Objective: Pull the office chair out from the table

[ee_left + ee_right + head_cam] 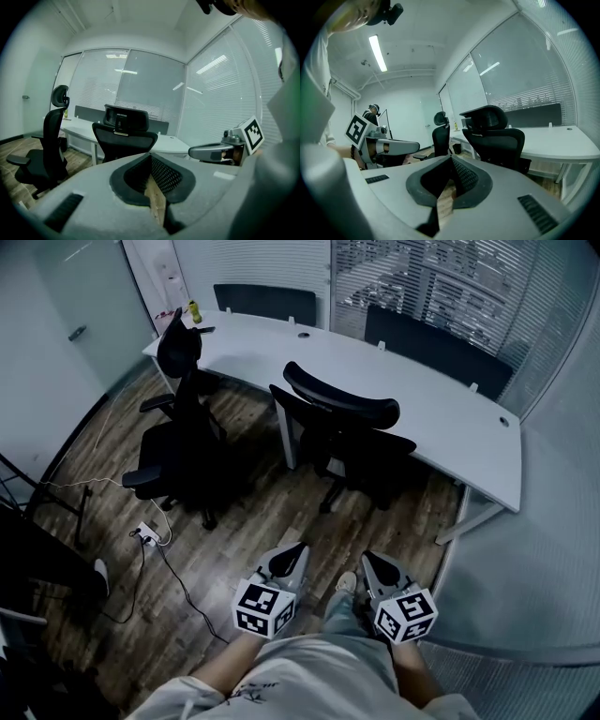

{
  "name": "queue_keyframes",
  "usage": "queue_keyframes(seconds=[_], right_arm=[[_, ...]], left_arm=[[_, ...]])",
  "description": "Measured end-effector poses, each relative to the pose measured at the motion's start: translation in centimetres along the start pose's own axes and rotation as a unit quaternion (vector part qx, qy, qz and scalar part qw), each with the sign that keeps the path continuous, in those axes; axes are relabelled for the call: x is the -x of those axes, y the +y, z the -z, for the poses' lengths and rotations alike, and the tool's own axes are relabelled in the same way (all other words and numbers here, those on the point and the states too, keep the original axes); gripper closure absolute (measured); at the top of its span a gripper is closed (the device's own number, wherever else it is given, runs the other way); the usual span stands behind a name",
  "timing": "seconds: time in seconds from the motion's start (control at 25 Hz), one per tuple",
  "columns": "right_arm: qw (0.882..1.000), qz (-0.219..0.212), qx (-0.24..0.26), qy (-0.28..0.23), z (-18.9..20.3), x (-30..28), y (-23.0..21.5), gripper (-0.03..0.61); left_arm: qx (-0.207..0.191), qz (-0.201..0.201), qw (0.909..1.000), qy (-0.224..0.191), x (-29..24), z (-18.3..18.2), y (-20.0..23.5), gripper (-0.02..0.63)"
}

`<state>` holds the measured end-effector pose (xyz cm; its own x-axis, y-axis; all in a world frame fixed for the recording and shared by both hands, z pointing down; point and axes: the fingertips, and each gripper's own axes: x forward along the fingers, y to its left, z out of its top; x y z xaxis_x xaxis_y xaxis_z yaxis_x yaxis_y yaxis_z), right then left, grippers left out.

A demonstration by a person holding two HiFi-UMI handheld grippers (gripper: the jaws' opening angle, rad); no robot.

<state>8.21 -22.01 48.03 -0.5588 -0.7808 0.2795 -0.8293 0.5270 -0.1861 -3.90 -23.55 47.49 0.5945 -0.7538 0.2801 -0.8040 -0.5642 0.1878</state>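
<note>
A black office chair [342,437] with a curved headrest stands at the white curved table [450,418], its back toward me. My left gripper [298,550] and right gripper [368,559] are side by side low in the head view, well short of the chair, both shut and empty. The left gripper view shows its jaws [151,161] closed and the chair [124,136] straight ahead, with the right gripper [211,151] to the side. In the right gripper view the jaws [451,164] are closed, the chair [494,138] stands ahead to the right and the left gripper [401,146] sits to the left.
A second black chair [178,427] stands away from the table at the left. A power strip [147,535] with cables lies on the wood floor. A yellow bottle [194,311] sits on the table's far corner. Glass walls with blinds close in the right side.
</note>
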Motion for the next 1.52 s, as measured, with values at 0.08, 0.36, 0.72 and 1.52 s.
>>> queue_keyframes(seconds=[0.08, 0.36, 0.72, 1.52], right_arm=[[1.0, -0.003, 0.002, 0.002, -0.9, -1.4, -1.9, 0.571], [1.0, 0.001, 0.017, -0.001, -5.1, -5.3, -8.0, 0.571], [1.0, -0.009, 0.014, 0.004, -6.8, -8.1, -13.8, 0.571], [0.996, -0.072, 0.051, -0.017, -11.5, -12.3, -21.0, 0.569]], left_arm=[[0.001, -0.004, 1.0, -0.002, -2.1, -0.9, 0.7, 0.603], [0.004, -0.012, 0.9999, -0.009, -8.5, -4.0, 2.6, 0.603], [0.01, -0.025, 0.9996, -0.011, -14.9, -5.7, 3.5, 0.601], [0.007, -0.101, 0.9948, -0.015, -20.5, -8.6, 5.9, 0.595]])
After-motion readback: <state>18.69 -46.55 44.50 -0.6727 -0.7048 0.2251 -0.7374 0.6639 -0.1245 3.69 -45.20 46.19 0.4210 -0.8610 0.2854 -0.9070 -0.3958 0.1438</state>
